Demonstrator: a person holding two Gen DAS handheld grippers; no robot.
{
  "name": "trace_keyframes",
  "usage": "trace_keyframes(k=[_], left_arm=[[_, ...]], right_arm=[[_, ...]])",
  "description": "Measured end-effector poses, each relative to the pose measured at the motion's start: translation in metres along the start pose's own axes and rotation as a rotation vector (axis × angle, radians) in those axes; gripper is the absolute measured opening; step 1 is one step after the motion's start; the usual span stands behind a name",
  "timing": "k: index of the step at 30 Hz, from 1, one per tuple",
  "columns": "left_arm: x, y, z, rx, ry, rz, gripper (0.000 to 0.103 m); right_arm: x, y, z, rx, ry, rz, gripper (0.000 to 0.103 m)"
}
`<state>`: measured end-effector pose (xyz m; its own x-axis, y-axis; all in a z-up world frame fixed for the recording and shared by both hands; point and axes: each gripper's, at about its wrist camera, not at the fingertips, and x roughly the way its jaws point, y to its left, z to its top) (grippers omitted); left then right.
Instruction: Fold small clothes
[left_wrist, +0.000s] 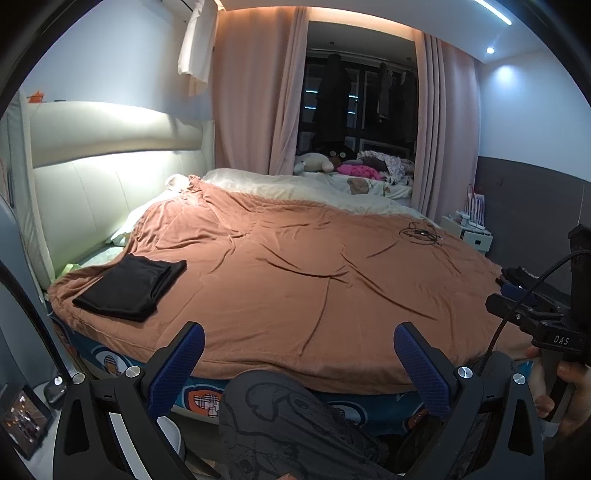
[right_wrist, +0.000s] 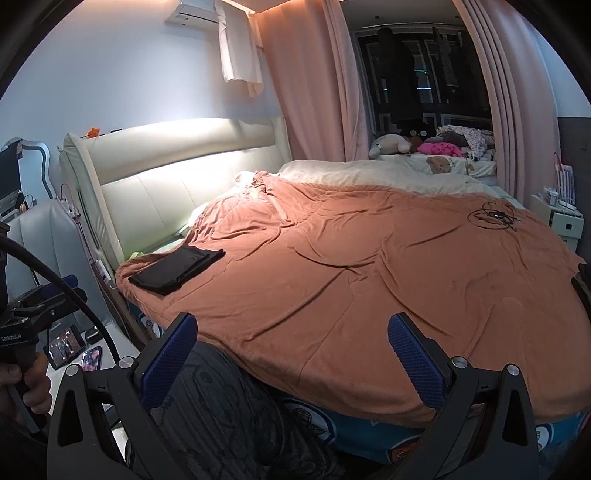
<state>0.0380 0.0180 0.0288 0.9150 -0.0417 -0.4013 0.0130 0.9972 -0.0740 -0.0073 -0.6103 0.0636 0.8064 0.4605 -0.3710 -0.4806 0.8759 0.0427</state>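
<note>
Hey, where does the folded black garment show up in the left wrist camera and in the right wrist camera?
Left wrist view: folded black garment lies at lower left, on the orange blanket's near corner by the headboard.
Right wrist view: the garment sits left of centre, on that corner.
Shared landmark: the tangle of black cable on the blanket's far right.

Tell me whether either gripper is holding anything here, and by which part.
Nothing is held. The left gripper and right gripper are both open; the folded black garment lies untouched on the bed.
</note>
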Motion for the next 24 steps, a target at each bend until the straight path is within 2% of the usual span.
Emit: trace_keyframes(k=[24], left_arm=[[-0.002,0.002,0.001,-0.017,-0.004,-0.010,0.103]], right_arm=[[0.003,0.010,-0.001,0.000,0.015,-0.014,0.103]])
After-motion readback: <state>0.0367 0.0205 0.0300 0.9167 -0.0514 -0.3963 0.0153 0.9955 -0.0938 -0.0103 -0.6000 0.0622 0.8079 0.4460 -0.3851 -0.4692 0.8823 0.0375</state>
